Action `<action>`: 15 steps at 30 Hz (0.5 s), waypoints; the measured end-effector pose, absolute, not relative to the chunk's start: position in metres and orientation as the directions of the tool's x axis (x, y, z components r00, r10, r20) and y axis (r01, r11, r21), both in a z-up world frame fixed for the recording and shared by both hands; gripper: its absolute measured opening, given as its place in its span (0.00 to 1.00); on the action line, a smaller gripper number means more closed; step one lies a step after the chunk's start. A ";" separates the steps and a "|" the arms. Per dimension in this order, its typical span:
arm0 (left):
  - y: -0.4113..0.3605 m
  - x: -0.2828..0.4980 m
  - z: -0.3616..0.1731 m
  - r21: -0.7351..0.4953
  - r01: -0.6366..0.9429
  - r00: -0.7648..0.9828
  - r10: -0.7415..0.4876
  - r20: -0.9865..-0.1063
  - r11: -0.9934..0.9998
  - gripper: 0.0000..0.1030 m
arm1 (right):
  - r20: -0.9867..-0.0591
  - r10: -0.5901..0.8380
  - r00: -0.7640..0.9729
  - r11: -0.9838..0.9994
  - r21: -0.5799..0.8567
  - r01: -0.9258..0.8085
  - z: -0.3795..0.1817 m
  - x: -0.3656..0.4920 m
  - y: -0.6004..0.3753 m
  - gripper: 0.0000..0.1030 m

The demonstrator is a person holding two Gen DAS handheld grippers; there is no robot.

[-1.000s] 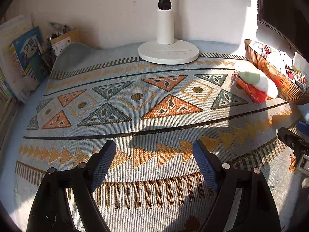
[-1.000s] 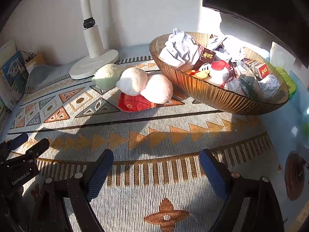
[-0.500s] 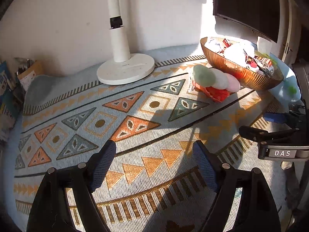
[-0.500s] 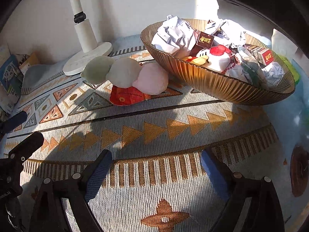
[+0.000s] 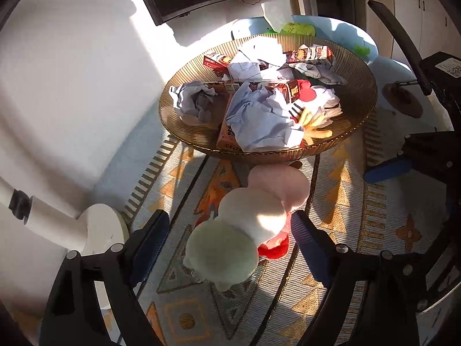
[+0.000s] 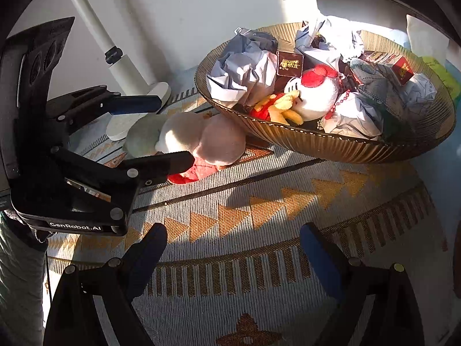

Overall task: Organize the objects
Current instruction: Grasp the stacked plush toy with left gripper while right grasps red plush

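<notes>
Two tongs over the patterned rug, neither gripping.
Left tongs point(image 5: 227, 239) have swung from bare rug to straddle the three-ball plush point(image 5: 247, 219) beside the bowl point(image 5: 184, 127), closing, pads clear; right tongs point(image 6: 233, 255) spread, empty.

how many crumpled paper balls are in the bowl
3 show in the left wrist view, all inside the ribbed amber bowl: a grey one by the left rim, one at the front, one at the back. More may be buried under the boxes.

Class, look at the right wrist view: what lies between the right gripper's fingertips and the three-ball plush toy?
Only bare patterned rug; nothing stands between the right gripper and the plush toy. The right wrist view shows it.
</notes>
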State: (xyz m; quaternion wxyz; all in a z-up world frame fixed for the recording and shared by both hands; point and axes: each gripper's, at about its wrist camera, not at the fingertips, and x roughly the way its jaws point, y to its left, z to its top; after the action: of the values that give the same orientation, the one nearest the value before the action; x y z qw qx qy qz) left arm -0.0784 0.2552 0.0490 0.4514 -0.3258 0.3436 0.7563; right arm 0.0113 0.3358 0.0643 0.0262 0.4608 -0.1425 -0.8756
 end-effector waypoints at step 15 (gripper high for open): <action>0.150 -0.067 0.064 -0.004 -0.798 -0.412 0.550 -0.726 -0.603 0.46 | -0.815 -0.156 -0.558 -0.892 0.359 -0.275 0.068 -0.026 0.313 0.90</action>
State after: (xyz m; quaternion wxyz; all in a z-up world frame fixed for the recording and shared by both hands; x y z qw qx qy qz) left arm -0.0674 0.1504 0.0637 0.4100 -0.3548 0.1745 0.8220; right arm -0.0260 0.3134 0.0677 -0.0349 0.4688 -0.2301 -0.8521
